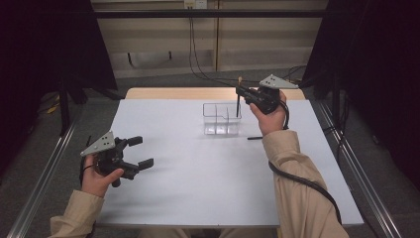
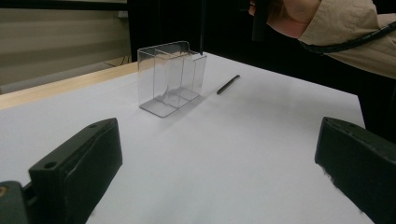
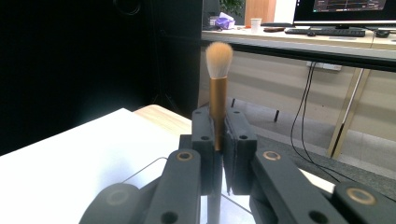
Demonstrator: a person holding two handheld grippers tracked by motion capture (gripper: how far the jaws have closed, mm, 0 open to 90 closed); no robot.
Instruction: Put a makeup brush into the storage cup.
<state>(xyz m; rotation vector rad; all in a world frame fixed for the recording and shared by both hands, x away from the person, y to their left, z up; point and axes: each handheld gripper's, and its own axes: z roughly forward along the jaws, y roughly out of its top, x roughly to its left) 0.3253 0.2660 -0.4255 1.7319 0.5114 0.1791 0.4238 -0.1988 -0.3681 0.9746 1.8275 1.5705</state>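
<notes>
My right gripper (image 1: 241,92) is shut on a makeup brush (image 3: 218,84), held upright with its pale bristles on top and a gold ferrule between the jaws. Its dark handle (image 1: 238,105) hangs down into the right-hand compartment of a clear plastic organiser (image 1: 222,119) at the table's far middle. In the left gripper view the handle tip (image 2: 201,42) sits at the organiser's (image 2: 171,77) far corner. A thin dark pencil-like stick (image 1: 254,138) lies flat just right of the organiser, also seen as the stick (image 2: 228,84). My left gripper (image 1: 140,151) rests open at the near left, nothing between its jaws.
The white table top (image 1: 198,183) has a wooden strip (image 1: 163,93) along its far edge. Metal rails (image 1: 44,173) run along both sides of the table. Cables hang by the back wall (image 1: 193,44). A desk with a monitor (image 3: 345,7) stands beyond.
</notes>
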